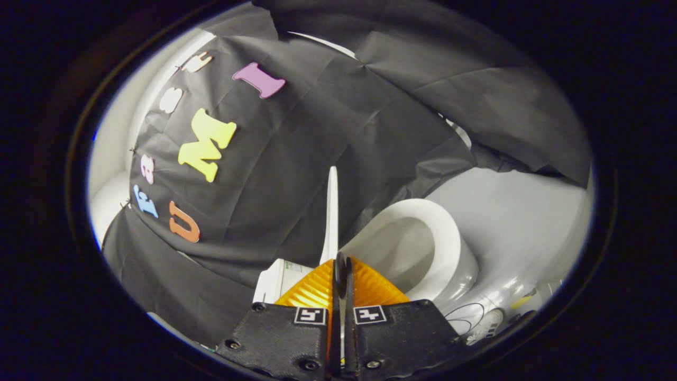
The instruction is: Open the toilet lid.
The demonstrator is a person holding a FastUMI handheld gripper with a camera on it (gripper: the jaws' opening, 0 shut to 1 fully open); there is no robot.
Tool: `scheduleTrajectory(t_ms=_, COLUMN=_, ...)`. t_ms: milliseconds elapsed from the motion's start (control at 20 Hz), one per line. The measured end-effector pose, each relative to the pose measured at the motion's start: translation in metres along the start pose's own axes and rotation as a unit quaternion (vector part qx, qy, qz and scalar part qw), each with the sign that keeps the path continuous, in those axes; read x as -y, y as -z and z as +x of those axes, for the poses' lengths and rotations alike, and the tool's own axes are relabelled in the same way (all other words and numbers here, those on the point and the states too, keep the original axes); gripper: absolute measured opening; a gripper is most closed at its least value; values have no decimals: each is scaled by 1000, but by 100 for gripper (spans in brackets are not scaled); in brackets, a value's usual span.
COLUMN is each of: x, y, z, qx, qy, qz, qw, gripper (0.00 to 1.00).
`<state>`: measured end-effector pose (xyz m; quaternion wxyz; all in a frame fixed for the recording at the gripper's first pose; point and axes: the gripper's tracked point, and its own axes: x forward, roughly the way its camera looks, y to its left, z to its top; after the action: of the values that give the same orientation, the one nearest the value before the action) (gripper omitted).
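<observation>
The white toilet lid (332, 211) shows edge-on as a thin blade rising straight out from between my fingers, lifted well away from the seat. My gripper (341, 262) is shut on the lid's edge, with both fingers pressed against it. Just to the right of the lid lies the white oval seat (447, 238) around the open bowl (402, 254). To the left of my fingers, the white rear part of the toilet (275, 280) peeks out.
The black cloth wall (317, 132) hangs close behind the toilet. Grey floor (518, 222) spreads beyond the bowl. A white object with dark lines, perhaps a shoe (484, 323), sits on the floor near the bowl's base. A white wall (113, 137) stands past the cloth.
</observation>
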<state>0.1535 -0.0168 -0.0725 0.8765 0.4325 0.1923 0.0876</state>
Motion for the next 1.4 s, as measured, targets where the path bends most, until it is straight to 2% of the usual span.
scheduleTrajectory(t_ms=800, x=-67, y=9, z=-2, qx=15, qy=4, qz=-81, qw=997, gripper=7)
scheduleTrajectory(t_ms=1400, x=-124, y=23, z=-9, qx=31, qy=9, qz=-148, qw=989, gripper=7)
